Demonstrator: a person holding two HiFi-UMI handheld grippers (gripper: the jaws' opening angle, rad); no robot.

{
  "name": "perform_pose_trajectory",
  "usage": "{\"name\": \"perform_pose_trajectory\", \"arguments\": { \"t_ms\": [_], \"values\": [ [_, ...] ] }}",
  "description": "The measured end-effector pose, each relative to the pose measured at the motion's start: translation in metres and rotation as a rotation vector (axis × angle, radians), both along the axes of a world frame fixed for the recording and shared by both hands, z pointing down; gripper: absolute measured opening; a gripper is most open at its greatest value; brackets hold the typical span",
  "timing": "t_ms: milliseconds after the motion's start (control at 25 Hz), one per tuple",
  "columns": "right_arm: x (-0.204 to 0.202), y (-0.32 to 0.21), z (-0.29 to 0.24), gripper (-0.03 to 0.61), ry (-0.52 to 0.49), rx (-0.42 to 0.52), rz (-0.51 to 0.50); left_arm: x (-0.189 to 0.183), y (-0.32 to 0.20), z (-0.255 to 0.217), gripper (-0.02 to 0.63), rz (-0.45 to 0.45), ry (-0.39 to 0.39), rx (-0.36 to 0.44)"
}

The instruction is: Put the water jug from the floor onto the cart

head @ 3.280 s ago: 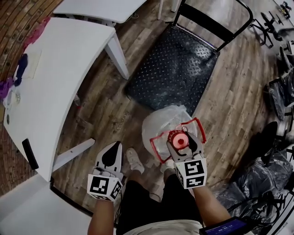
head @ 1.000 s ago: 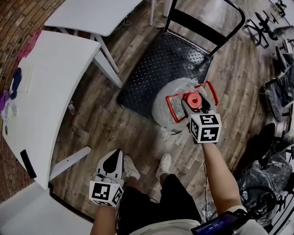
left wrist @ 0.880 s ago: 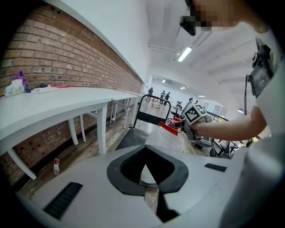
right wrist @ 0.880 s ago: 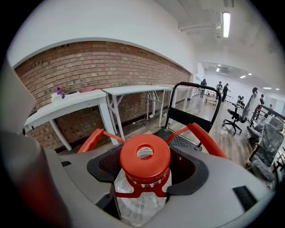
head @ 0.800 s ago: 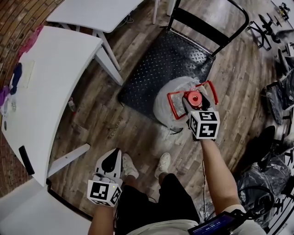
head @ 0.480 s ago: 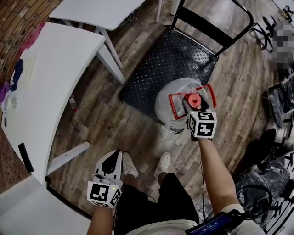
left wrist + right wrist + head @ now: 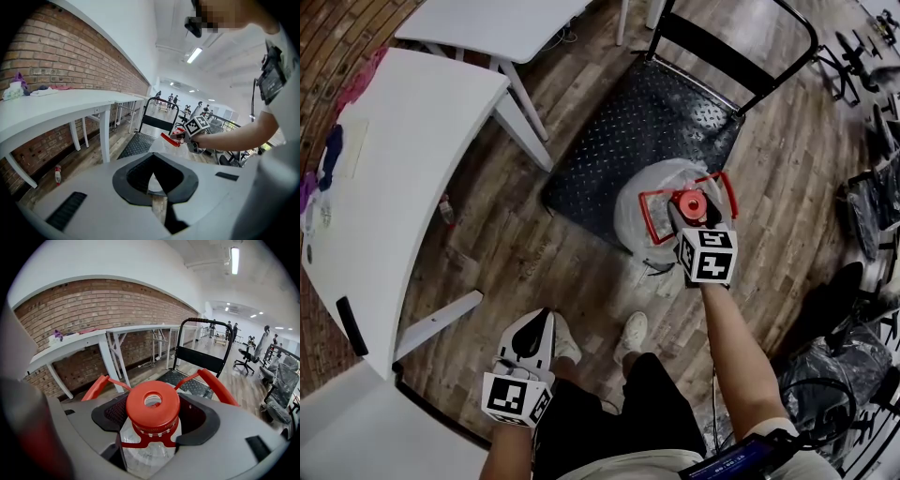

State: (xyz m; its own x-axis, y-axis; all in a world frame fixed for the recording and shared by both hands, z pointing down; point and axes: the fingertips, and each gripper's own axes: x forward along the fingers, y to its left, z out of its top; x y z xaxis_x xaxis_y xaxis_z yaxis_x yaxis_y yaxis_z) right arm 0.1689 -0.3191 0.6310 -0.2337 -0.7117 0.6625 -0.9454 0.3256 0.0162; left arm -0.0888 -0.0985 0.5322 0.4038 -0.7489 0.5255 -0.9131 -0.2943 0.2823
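Between the right gripper's (image 7: pixel 151 425) jaws, clamped on its neck under the red cap (image 7: pixel 153 405), the water jug (image 7: pixel 649 199) hangs at the cart's (image 7: pixel 628 122) five-o'clock corner, apparently gripped there for swinging onto the deck, while the left gripper (image 7: pixel 532 336), jaws together and empty, waits at seven o'clock.

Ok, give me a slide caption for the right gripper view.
The right gripper grips the jug by its neck under the red cap, cart ahead.

Evenly lit indoors, sharp, with fisheye-bent edges.
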Motion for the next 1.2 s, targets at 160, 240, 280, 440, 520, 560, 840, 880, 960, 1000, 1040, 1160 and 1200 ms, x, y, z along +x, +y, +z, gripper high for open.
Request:
{"name": "perform_pose_trajectory", "arguments": {
  "t_ms": [160, 240, 280, 440, 520, 560, 840, 880, 960, 1000, 1040, 1160, 1200],
  "values": [
    [0.002, -0.002, 0.004, 0.316, -0.001, -0.01, 0.001, 0.003, 0.001, 0.002, -0.002, 0.007, 0.004, -0.003],
    [0.002, 0.002, 0.005, 0.316, -0.01, -0.016, -0.006, 0.004, 0.001, 0.002, -0.002, 0.01, 0.008, -0.005],
    [0.003, 0.003, 0.004, 0.316, -0.016, -0.014, -0.005, 0.004, 0.001, 0.002, -0.002, 0.011, 0.009, -0.005],
    [0.007, 0.003, -0.021, 0.316, -0.055, 0.036, 0.028, 0.002, -0.003, -0.002, -0.002, 0.015, 0.011, 0.003],
    [0.008, 0.006, -0.039, 0.316, -0.075, 0.069, 0.044, 0.002, -0.005, -0.005, -0.002, 0.025, 0.009, 0.013],
    [0.008, 0.009, -0.049, 0.316, -0.084, 0.084, 0.047, 0.002, -0.007, -0.009, -0.002, 0.03, 0.008, 0.019],
    [0.003, 0.054, -0.122, 0.316, -0.148, 0.201, 0.045, 0.005, -0.019, -0.049, -0.002, 0.079, 0.024, 0.1],
    [0.0, 0.064, -0.132, 0.316, -0.157, 0.215, 0.045, 0.004, -0.019, -0.056, -0.002, 0.086, 0.026, 0.111],
    [-0.006, 0.084, -0.154, 0.316, -0.167, 0.247, 0.049, 0.0, -0.019, -0.068, -0.002, 0.094, 0.029, 0.135],
    [-0.009, 0.094, -0.165, 0.314, -0.171, 0.262, 0.053, -0.003, -0.02, -0.074, -0.002, 0.096, 0.032, 0.149],
    [-0.012, 0.104, -0.176, 0.314, -0.179, 0.275, 0.058, -0.006, -0.02, -0.081, -0.002, 0.098, 0.034, 0.164],
    [-0.022, 0.134, -0.205, 0.291, -0.189, 0.31, 0.077, -0.017, -0.02, -0.105, -0.002, 0.113, 0.039, 0.214],
    [-0.025, 0.143, -0.214, 0.271, -0.184, 0.324, 0.081, -0.021, -0.019, -0.112, -0.002, 0.117, 0.042, 0.23]
  ]
}}
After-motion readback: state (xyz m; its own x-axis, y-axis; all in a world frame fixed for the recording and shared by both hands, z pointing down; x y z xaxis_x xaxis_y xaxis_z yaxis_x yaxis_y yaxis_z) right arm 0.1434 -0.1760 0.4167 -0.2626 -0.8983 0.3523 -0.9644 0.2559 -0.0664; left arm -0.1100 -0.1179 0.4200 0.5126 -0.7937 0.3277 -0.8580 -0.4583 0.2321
